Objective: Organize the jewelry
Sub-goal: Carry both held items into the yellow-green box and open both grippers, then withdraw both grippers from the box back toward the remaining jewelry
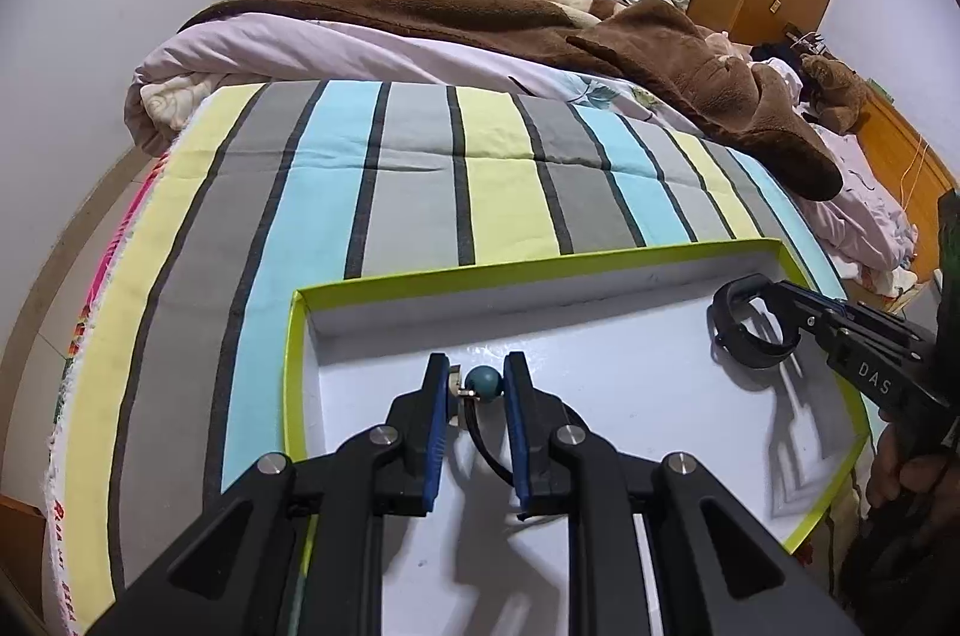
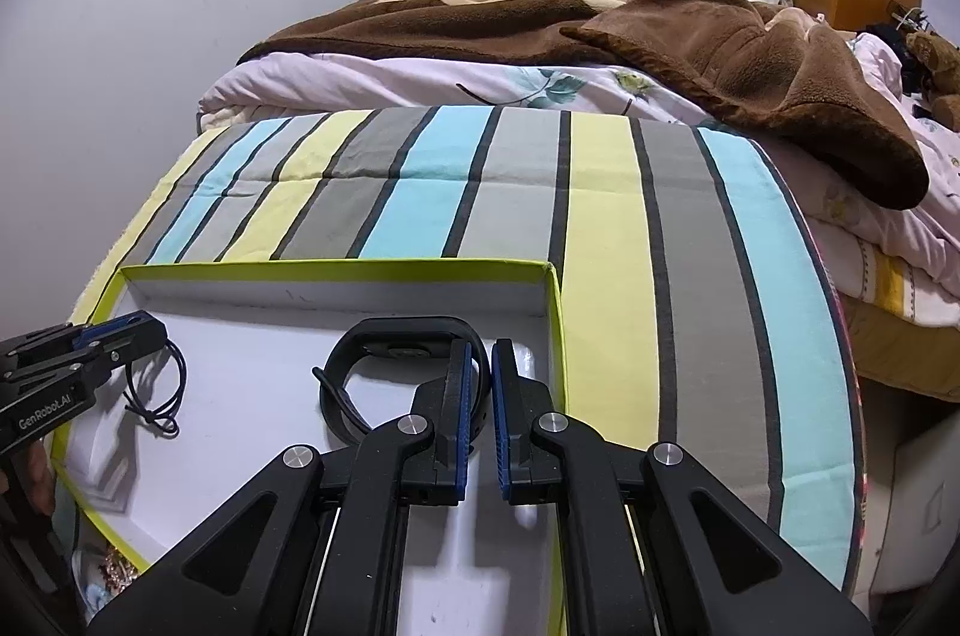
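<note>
A shallow white box with a lime-green rim [image 1: 516,269] [image 2: 336,265] lies on the striped bedspread. My left gripper [image 1: 477,384] is over its floor, its jaws part open around a teal bead [image 1: 483,381] on a black cord [image 1: 489,450]; the pads stand just beside the bead. The cord's loop shows in the right wrist view [image 2: 157,390]. My right gripper [image 2: 478,366] is shut on the strap of a black wristband [image 2: 384,342] resting on the box floor near its right wall; the wristband also shows in the left wrist view [image 1: 750,330].
The striped bedspread [image 1: 420,168] [image 2: 606,204] surrounds the box. A brown blanket [image 2: 720,36] and pale quilt are piled behind. A heap of small jewelry [image 2: 117,567] shows below the box's left edge.
</note>
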`<action>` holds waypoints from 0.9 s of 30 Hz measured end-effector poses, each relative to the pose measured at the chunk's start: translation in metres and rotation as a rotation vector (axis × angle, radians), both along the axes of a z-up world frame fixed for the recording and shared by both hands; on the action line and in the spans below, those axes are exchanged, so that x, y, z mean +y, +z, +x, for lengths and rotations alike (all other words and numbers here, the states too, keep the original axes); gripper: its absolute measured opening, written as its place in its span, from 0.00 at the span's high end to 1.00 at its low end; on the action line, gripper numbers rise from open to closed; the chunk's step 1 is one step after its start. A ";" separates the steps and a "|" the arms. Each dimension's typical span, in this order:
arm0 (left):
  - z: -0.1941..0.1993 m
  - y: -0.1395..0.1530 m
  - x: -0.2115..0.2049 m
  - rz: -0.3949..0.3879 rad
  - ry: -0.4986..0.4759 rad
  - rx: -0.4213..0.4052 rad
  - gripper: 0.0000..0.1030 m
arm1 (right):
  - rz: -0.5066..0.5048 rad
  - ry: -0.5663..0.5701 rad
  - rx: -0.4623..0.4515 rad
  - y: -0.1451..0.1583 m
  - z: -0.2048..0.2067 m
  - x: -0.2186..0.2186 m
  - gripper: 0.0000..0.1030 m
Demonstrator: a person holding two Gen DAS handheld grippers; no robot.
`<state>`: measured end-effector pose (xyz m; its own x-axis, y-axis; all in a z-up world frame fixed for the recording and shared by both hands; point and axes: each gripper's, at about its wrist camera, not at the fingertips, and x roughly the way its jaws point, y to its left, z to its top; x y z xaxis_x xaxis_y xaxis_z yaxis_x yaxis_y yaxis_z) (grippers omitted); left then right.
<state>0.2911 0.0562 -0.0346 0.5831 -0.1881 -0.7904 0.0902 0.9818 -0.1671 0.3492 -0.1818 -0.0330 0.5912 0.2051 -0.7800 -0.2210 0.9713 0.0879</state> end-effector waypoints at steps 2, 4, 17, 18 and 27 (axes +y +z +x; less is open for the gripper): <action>0.000 0.000 0.000 0.006 0.002 -0.003 0.80 | 0.002 0.000 0.005 -0.002 0.001 0.000 0.93; 0.000 0.000 -0.001 0.007 0.002 -0.003 0.73 | -0.001 0.002 0.003 -0.002 0.002 0.000 0.93; -0.004 0.005 0.003 -0.040 0.001 -0.011 0.59 | 0.038 0.012 -0.011 0.004 -0.003 -0.002 0.84; -0.006 0.007 0.003 -0.048 0.000 -0.014 0.58 | 0.043 0.014 -0.015 0.006 -0.004 -0.002 0.84; -0.036 0.034 0.002 -0.059 0.006 -0.070 0.52 | 0.077 0.014 -0.057 0.028 -0.030 -0.008 0.66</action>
<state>0.2548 0.0581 -0.0008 0.6379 -0.2295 -0.7351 0.0979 0.9710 -0.2183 0.3195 -0.1896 -0.0055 0.6306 0.2717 -0.7270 -0.2415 0.9589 0.1489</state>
